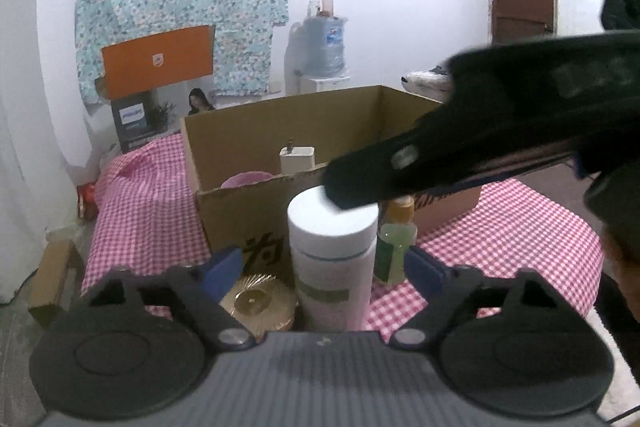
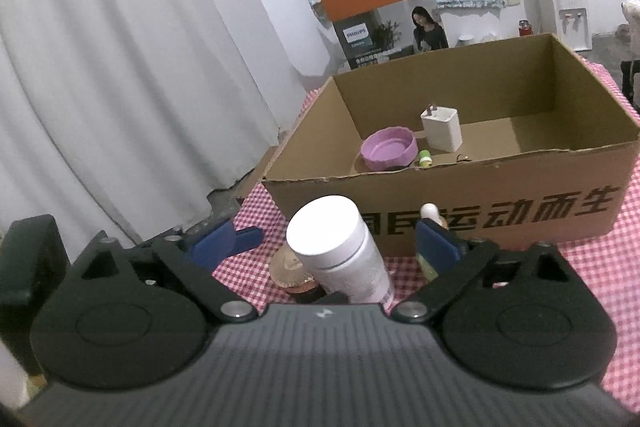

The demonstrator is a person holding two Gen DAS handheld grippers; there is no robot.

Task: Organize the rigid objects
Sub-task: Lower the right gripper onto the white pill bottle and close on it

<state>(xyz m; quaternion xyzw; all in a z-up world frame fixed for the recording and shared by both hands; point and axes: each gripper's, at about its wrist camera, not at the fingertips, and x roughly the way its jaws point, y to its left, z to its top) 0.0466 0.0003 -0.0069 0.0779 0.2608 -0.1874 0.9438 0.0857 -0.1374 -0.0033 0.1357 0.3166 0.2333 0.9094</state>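
A tall white bottle with a white cap stands on the pink checked tablecloth in front of the cardboard box. My left gripper is open, its blue pads either side of the bottle and clear of it. In the right wrist view the same white bottle stands between the pads of my right gripper, which is open too, with gaps on both sides. One of its black fingers reaches in from the right over the cap. A gold round lid and a small green bottle flank the white one.
The open cardboard box holds a purple bowl, a white charger and a small green item. A white curtain hangs at the left. A water dispenser and an orange carton stand behind.
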